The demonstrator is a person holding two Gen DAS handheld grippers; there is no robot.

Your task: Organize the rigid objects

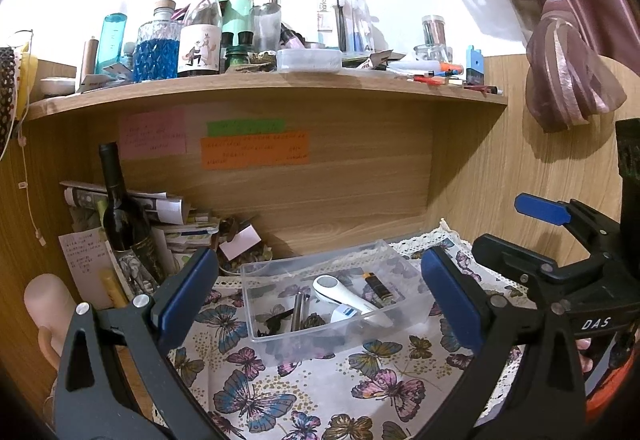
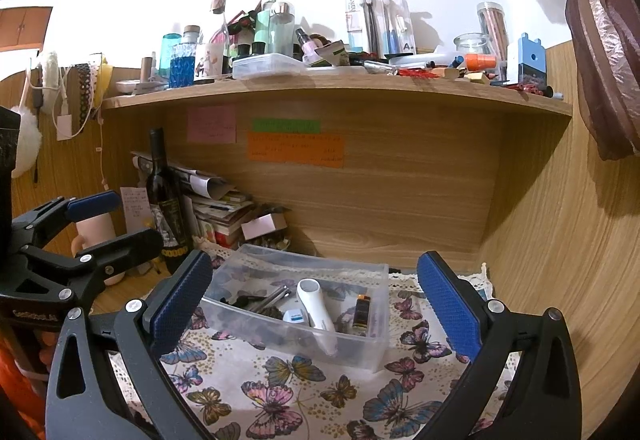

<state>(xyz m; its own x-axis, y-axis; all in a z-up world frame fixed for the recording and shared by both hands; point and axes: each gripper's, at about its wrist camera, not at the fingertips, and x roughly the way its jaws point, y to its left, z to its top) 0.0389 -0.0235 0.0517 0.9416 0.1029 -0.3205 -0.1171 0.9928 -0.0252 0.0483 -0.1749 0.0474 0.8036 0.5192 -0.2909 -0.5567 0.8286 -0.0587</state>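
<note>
A clear plastic box sits on the butterfly cloth. In it lie a white handheld device, a metal tube, a small dark bottle with an orange cap and some dark bits. My left gripper is open and empty, its jaws either side of the box, nearer me. My right gripper is open and empty, framing the box the same way. Each gripper shows in the other's view, the right and the left.
A dark wine bottle stands at the back left beside stacked papers. A pink mug is at the left. The shelf above is crowded with bottles and pens. Wooden walls close the back and right.
</note>
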